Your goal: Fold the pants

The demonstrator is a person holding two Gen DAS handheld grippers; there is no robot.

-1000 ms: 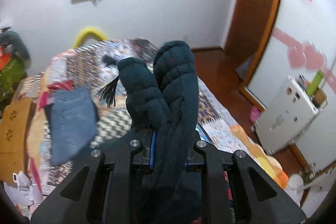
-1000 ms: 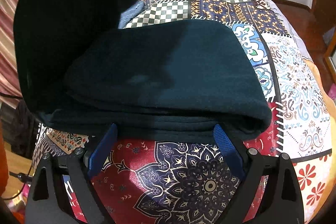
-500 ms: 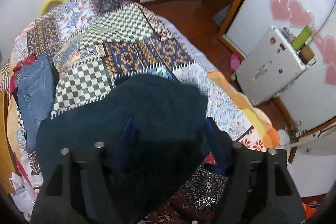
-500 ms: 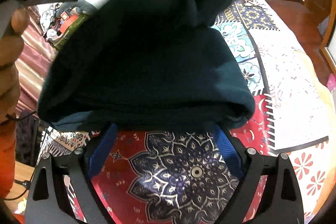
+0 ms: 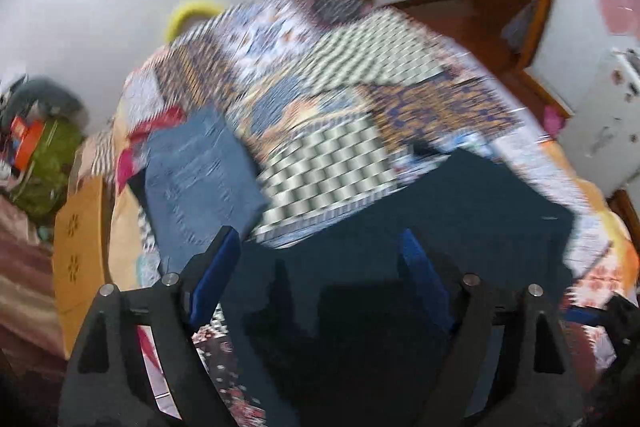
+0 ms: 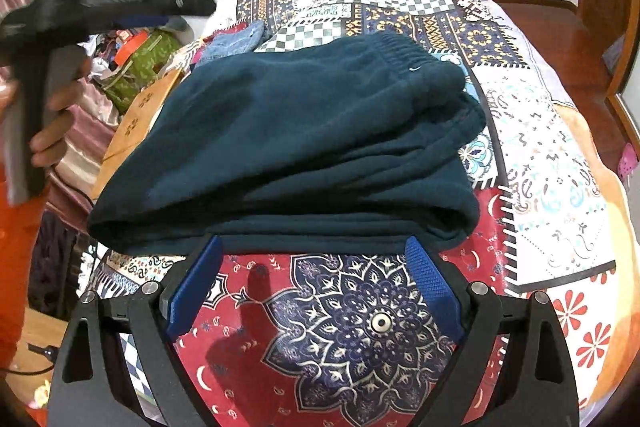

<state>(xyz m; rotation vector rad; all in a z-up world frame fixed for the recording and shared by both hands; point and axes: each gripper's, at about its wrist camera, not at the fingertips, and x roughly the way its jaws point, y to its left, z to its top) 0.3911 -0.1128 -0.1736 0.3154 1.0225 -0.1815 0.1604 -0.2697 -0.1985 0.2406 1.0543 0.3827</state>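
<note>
Dark teal pants (image 6: pixel 304 131) lie folded in a thick stack on the patchwork bedspread (image 6: pixel 540 147), waistband at the far right. My right gripper (image 6: pixel 313 243) is open, its blue pads at the stack's near edge and not pressing it. The left wrist view is blurred. It shows my left gripper (image 5: pixel 318 235) with its jaws opening wide over the pants (image 5: pixel 460 211), pads clear of the cloth. In the right wrist view a hand (image 6: pixel 52 131) holds that gripper up at the left, off the stack.
Folded blue jeans (image 5: pixel 200 171) lie further up the bed on the left. A wooden board (image 5: pixel 80 247) and a green bag (image 5: pixel 48 163) stand beside the bed's left edge. A white case (image 5: pixel 608 123) stands on the floor at the right.
My left gripper was shut on the bunched pants end, laid it over the stack, let go and pulled away up-left with jaws wide. The right gripper stayed put.
</note>
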